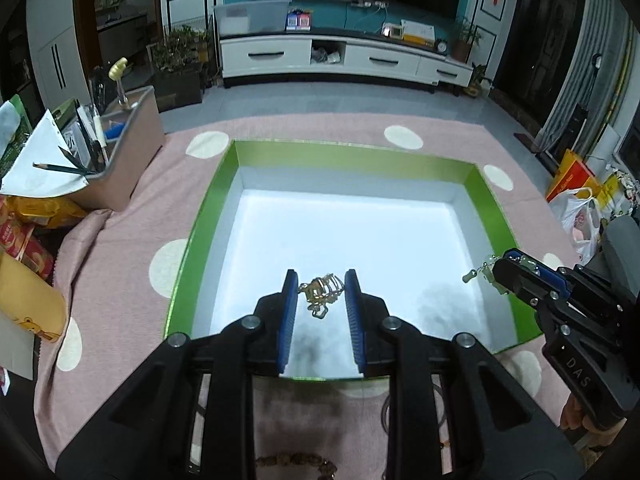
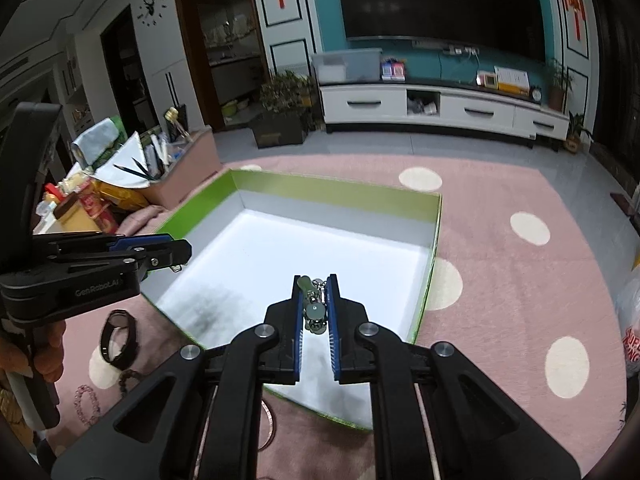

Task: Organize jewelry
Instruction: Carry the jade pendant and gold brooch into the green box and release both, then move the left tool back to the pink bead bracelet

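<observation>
The left gripper (image 1: 322,284) pinches a tangled gold chain (image 1: 321,290), and the right gripper (image 2: 315,292), at three o'clock, pinches a green bead string (image 2: 313,307), both over the green-walled, white-floored box (image 1: 212,208), probably to drop them in.

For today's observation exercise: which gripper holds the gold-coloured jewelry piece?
The left gripper holds the gold chain piece; the right gripper grips green beads instead.

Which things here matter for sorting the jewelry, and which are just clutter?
Job:
gold chain in left jaws
green bead piece in right jaws
green box
bangle, bead bracelet on rug

Clutter:
pencil bin
snack packs
plastic bag
</observation>
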`<state>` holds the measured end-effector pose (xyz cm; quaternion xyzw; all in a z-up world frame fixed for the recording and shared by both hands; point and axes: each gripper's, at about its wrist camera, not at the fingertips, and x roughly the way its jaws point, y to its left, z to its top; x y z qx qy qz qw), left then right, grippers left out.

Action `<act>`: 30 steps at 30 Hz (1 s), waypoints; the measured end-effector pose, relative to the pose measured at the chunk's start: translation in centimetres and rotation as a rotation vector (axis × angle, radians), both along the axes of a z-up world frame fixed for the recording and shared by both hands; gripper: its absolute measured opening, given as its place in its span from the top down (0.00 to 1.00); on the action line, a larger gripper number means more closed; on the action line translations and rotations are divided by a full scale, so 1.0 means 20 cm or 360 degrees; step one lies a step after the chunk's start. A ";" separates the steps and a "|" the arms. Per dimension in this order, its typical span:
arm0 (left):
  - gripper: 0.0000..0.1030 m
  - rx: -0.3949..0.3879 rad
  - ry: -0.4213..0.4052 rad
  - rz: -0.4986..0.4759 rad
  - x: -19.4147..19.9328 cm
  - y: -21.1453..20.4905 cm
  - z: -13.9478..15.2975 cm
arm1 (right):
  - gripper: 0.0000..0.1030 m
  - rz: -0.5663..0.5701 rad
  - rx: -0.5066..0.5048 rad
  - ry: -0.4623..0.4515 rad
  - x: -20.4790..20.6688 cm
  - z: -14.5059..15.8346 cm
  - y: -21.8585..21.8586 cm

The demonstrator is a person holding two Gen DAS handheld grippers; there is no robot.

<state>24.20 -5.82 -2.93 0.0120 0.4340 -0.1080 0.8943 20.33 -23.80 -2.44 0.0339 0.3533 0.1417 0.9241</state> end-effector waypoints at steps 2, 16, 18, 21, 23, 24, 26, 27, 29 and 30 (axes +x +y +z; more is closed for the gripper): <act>0.77 0.0012 0.0019 0.0010 0.02 -0.01 -0.02 | 0.89 -0.0001 0.0007 0.0046 0.03 -0.04 -0.01; 0.21 0.0017 -0.0059 0.0047 -0.17 0.07 0.04 | 0.50 -0.0114 0.0185 -0.0040 -0.22 0.09 -0.23; 0.18 0.0011 -0.0070 0.0071 -0.21 0.11 0.06 | 0.48 -0.0151 0.0219 -0.0043 -0.30 0.11 -0.29; 0.15 -0.0004 -0.0080 0.0119 -0.31 0.20 0.09 | 0.41 -0.0192 0.0234 -0.0046 -0.41 0.13 -0.35; 0.14 -0.0004 -0.0085 0.0148 -0.36 0.26 0.11 | 0.41 -0.0205 0.0240 -0.0047 -0.47 0.13 -0.37; 0.13 -0.0005 -0.0091 0.0165 -0.41 0.29 0.11 | 0.41 -0.0212 0.0246 -0.0042 -0.52 0.13 -0.39; 0.12 -0.0001 -0.0098 0.0191 -0.48 0.35 0.12 | 0.40 -0.0212 0.0253 -0.0036 -0.59 0.13 -0.40; 0.12 0.0001 -0.0105 0.0210 -0.53 0.39 0.13 | 0.40 -0.0216 0.0255 -0.0032 -0.62 0.13 -0.40; 0.12 0.0000 -0.0108 0.0246 -0.62 0.46 0.13 | 0.40 -0.0214 0.0261 -0.0026 -0.67 0.13 -0.40; 0.12 -0.0002 -0.0109 0.0259 -0.66 0.49 0.13 | 0.40 -0.0215 0.0269 -0.0020 -0.70 0.13 -0.40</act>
